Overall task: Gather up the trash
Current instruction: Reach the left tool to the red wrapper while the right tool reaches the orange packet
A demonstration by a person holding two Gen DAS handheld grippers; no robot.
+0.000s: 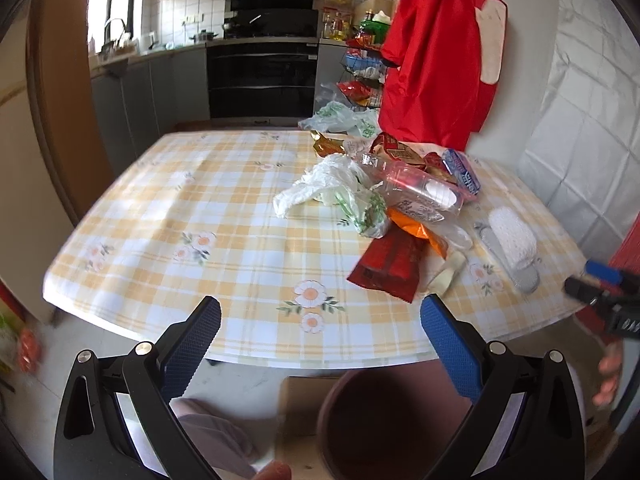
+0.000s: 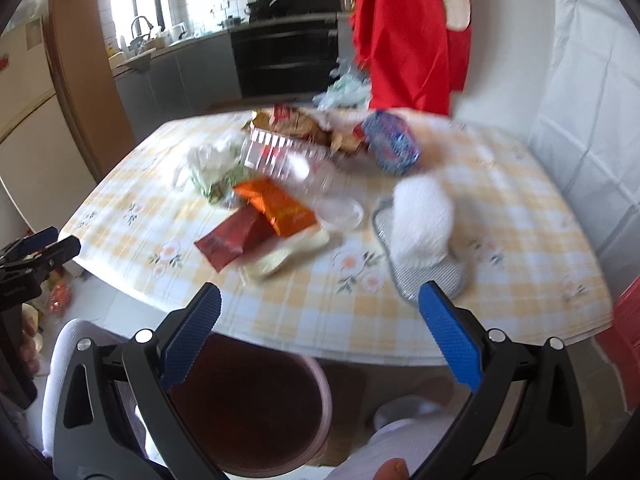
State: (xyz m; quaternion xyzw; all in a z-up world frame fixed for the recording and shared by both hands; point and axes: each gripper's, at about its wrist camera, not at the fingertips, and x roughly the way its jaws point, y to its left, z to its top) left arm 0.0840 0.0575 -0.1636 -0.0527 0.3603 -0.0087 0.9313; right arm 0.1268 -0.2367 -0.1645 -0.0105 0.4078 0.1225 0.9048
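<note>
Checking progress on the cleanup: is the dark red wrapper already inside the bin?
No, the dark red wrapper lies on the checked tablecloth near the table's front edge, while the bin stands on the floor below.

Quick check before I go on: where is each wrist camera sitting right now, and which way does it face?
Left wrist: low at the near table edge, facing the kitchen; open left gripper, the right gripper at far right.
Right wrist: same edge, further right, facing the slipper; open right gripper, the left gripper at far left.
Shared: trash pile, bin, red garment.
</note>
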